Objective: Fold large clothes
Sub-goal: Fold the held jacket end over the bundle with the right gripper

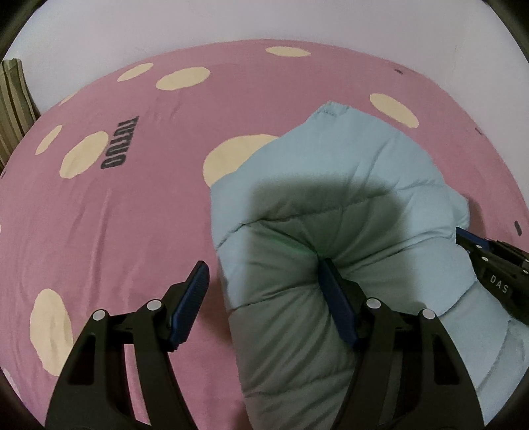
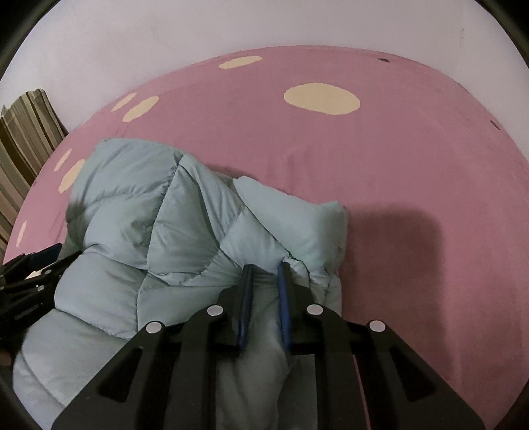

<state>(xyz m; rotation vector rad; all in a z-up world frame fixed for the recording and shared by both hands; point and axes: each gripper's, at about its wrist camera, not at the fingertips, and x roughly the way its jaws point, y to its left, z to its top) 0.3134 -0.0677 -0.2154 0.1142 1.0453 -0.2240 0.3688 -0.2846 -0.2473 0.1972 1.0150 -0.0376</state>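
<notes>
Left wrist view: a pale blue puffer jacket (image 1: 330,205) is lying bunched on a pink bedsheet (image 1: 132,215) with cream spots, filling the frame from centre toward 5 o'clock. Dark letters printed on the sheet at 10 o'clock are showing upside down and mirrored; they seem to read "TUTUO", though that is uncertain. The left gripper (image 1: 264,294) is standing with its jaws spread wide: one blue pad is hovering over bare sheet at 7 o'clock, the other is pressing into a quilted fold, so nothing is being squeezed between them. At 3 o'clock the right gripper (image 1: 489,261) is poking into the jacket's edge, its body bearing the white letters "DAS". A striped cloth (image 1: 13,106) is hanging at 9 o'clock against a white wall (image 1: 264,20).

Right wrist view: the right gripper (image 2: 266,281) is pinching a thin fold of the jacket (image 2: 158,215), jaws nearly together on the fabric at 6 o'clock. The jacket is heaping toward 9 o'clock, where the left gripper (image 2: 29,281) is partly showing. The sheet (image 2: 396,165) is spreading toward 2 o'clock, and no writing is readable here.
</notes>
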